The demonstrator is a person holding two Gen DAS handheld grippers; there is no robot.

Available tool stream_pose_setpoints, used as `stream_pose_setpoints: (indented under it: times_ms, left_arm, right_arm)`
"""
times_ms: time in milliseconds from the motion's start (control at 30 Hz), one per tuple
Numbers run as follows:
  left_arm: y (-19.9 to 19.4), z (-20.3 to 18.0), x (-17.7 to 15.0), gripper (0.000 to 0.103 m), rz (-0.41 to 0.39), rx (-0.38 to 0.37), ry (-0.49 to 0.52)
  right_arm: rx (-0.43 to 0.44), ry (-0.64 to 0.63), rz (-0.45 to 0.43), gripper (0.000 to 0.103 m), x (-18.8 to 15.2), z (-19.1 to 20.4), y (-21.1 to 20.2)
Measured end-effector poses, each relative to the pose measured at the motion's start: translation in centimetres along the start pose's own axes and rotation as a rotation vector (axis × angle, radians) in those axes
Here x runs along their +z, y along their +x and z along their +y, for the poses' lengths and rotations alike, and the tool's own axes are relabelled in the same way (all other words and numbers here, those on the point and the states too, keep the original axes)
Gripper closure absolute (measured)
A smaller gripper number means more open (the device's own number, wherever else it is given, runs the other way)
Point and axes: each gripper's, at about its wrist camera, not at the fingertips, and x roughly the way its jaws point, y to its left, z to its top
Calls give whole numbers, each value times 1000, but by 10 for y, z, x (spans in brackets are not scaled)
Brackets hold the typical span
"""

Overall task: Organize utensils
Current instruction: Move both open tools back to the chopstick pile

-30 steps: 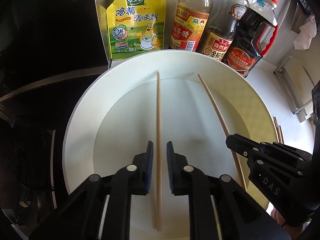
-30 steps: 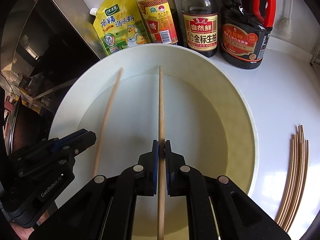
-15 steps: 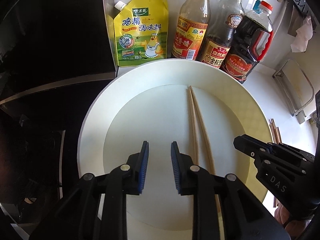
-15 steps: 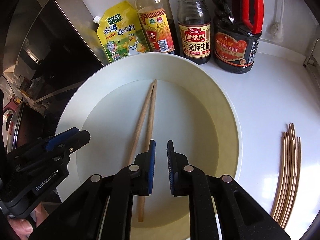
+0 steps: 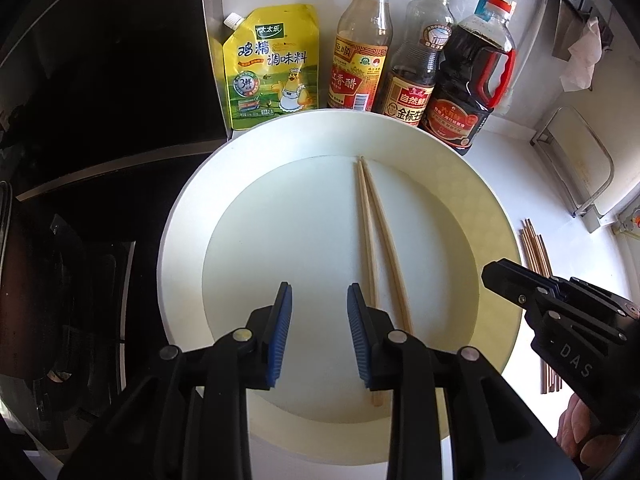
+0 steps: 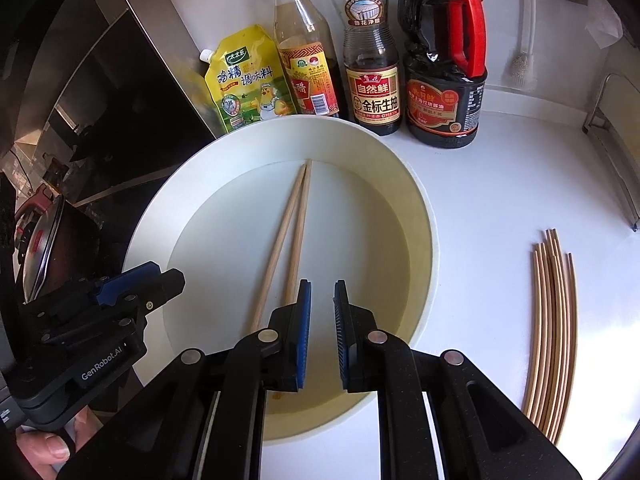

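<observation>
Far left there's a dark glossy stove [image 5: 100,100] with a shiny metal edge. Next to it sits a big round plate [image 5: 192,240], smooth off-white with a wide sloped rim and a flat middle. Two thin, pale wooden chopsticks [image 5: 370,240] lie in the plate, tips touching at the far end and fanning apart a bit toward the near side.

The left tool [image 5: 319,334] hangs over the plate's flat middle, just left of the pair. Its ribbed blue pads have just been opening and there's nothing between them. The right tool [image 6: 319,330] is over the near right part of the plate with only a narrow gap between its pads, also gripping nothing.

Along the back: a yellow soft pouch [image 5: 272,68] with a white spout, then three bottles [image 5: 416,60], two clear with yellow caps and one dark jug with a red handle. Off to the right, on the smooth white table [image 6: 500,184], is a loose bundle of chopsticks [image 6: 554,328], same pale wood, well apart from the plate.
</observation>
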Motion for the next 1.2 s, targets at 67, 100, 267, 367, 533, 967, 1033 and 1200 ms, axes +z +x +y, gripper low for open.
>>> stream_pose_setpoints:
  times_ms: [67, 100, 267, 367, 533, 967, 1033, 1200]
  left_arm:
    - [-4, -5, -3, 73, -2, -1, 8]
    - [-5, -8, -5, 73, -4, -4, 12]
    - [-10, -25, -12, 69, -5, -22, 30]
    - [-10, -38, -15, 69, 3, -30, 52]
    - [-10, -67, -20, 66, 9, -37, 105]
    - [-6, -146, -21, 55, 19, -83, 188]
    - [-5, -155, -20, 54, 20, -88, 190]
    - [-3, -178, -20, 52, 23, -87, 196]
  right_arm:
    - [-3, 7, -6, 92, -5, -3, -6]
    - [-6, 10, -8, 91, -7, -4, -9]
    - [-26, 31, -10, 89, -19, -17, -20]
    - [-40, 53, -13, 88, -25, -29, -29]
    - [-65, 97, -32, 83, -34, -56, -48]
    - [-120, 175, -50, 78, -51, -129, -83]
    - [-127, 176, -48, 78, -52, -138, -86]
    - [-135, 173, -46, 75, -55, -160, -93]
